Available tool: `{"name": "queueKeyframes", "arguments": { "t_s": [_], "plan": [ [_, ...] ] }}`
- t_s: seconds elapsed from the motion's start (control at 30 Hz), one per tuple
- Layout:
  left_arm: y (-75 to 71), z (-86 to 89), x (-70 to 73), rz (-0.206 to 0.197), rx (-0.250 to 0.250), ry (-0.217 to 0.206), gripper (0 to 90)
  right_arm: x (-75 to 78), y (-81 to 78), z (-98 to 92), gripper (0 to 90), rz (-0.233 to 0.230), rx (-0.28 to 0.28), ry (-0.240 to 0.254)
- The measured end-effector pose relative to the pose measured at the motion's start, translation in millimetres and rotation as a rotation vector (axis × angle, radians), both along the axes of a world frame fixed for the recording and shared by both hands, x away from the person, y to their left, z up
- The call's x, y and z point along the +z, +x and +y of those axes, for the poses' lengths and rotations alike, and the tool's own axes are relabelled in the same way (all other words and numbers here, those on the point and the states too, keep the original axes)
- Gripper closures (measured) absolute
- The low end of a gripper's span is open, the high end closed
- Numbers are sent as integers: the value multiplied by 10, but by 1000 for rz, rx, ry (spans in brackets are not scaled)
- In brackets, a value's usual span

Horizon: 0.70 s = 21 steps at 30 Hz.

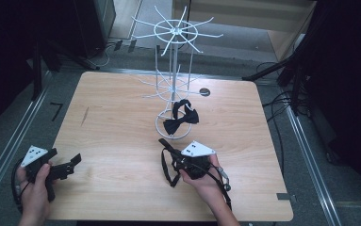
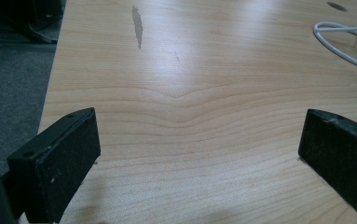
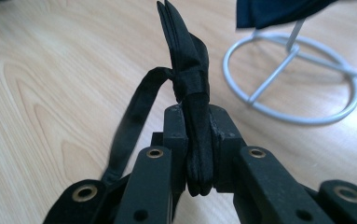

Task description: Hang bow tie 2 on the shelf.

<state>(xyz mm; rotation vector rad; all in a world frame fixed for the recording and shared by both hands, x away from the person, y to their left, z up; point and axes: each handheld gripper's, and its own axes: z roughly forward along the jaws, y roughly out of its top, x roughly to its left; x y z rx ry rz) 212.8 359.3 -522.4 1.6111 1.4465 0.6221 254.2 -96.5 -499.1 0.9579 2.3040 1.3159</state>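
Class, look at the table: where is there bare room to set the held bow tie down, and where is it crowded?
Bare wood lies between the open left gripper and the right gripper, and along the table's far left and right sides. It is crowded mid-table: the white wire stand with another bow tie at its base, close beyond the held bow tie.

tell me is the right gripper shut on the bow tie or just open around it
Shut on it: in the right gripper view the right gripper pads press both sides of the folded black bow tie, its strap hanging loose.
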Motion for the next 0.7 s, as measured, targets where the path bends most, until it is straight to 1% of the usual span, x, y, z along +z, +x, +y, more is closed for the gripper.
{"name": "queueKeyframes", "arguments": {
  "t_s": [0.3,0.4,0.57,0.7],
  "plan": [
    [-2,1,1,0,-3,1,0,227,-62,12,809,-75,-18,49],
    [-1,2,1,0,-3,1,0,258,-67,17,809,-85,-20,55],
    [-2,1,1,0,-3,2,0,347,-68,16,808,-107,-30,83],
    [-1,-2,0,0,-3,2,0,387,-64,16,808,-121,-37,92]
  ]
}}
